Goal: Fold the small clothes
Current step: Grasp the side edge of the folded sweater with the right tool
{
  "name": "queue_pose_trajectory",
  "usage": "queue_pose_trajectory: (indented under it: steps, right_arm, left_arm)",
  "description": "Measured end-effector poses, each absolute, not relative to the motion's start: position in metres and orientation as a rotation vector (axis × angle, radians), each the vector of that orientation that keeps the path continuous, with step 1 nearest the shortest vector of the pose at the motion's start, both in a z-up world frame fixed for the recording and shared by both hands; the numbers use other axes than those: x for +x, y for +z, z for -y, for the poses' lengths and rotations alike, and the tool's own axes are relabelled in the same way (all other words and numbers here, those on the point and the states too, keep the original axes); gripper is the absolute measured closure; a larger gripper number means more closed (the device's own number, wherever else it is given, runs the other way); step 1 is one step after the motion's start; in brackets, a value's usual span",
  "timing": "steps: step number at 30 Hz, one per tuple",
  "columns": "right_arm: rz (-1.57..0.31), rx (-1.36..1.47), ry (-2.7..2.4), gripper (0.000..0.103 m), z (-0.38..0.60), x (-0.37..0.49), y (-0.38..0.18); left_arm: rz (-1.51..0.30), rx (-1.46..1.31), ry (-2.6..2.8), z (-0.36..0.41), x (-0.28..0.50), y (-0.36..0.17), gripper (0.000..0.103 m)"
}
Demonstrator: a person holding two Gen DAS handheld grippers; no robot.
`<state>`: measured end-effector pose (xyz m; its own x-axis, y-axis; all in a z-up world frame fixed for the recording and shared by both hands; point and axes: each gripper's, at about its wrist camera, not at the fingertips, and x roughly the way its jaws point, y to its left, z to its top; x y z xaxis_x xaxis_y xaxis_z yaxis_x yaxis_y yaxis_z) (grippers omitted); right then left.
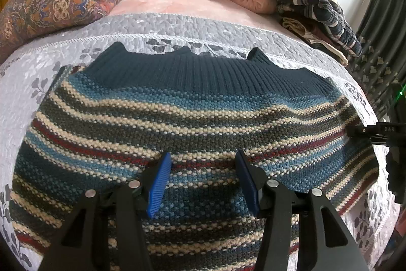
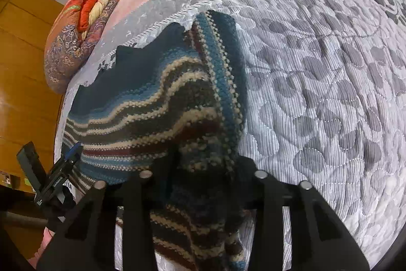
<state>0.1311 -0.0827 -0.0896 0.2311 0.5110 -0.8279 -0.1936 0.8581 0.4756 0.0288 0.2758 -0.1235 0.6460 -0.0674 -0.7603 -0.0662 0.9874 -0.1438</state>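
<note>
Your left tool point(image 1: 203, 178) hovers spread above the striped sweater point(image 1: 192, 118) lying crosswise on the bed point(image 1: 177, 24), ribbed hem at twelve o'clock, while your right tool point(image 2: 203, 169), pinching the three o'clock edge, sits nearer the fold.

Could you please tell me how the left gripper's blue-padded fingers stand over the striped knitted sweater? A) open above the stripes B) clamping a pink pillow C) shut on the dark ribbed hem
A: the left gripper hangs open over the striped knitted sweater, with stripes visible between its fingers.
</note>
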Motion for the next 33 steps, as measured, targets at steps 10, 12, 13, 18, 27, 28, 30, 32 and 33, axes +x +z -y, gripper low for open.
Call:
queue_pose_trajectory:
  steps: [10,12,13,18,27,28,30,32,33]
  right_arm:
    - [-1.128,0.332,0.604,0.086,0.086,0.117,-0.039]
    - [-1.099,0.34,0.624,0.087,0.087,0.115,-0.029]
    - [-1.096,0.342,0.618,0.087,0.089,0.115,-0.027]
    - [-1.284,0.311,0.447,0.087,0.092,0.13,-0.075]
    - [-1.293,0.366,0.439,0.087,0.097,0.133,-0.091]
    - [-1.294,0.36,0.437,0.087,0.097,0.133,-0.09]
    - [-1.293,0.355,0.436,0.086,0.095,0.132,-0.091]
    - [-1.293,0.361,0.433,0.086,0.095,0.131,-0.093]
    - [-1.293,0.365,0.432,0.085,0.094,0.132,-0.095]
  left_arm:
    - [-0.866,-0.166,-0.004,-0.277,0.028,-0.123,0.05]
    - [-0.864,-0.166,-0.005,-0.276,0.028,-0.123,0.05]
    - [-0.864,-0.166,-0.007,-0.276,0.027,-0.123,0.05]
    - [-0.862,-0.166,-0.01,-0.275,0.027,-0.123,0.05]
    - [-0.859,-0.165,-0.016,-0.275,0.027,-0.123,0.05]
    - [-0.859,-0.166,-0.016,-0.275,0.027,-0.123,0.05]
    - [-0.858,-0.169,-0.015,-0.275,0.027,-0.123,0.05]
    - [-0.857,-0.166,-0.015,-0.275,0.027,-0.123,0.05]
    - [-0.857,-0.167,-0.016,-0.276,0.027,-0.123,0.05]
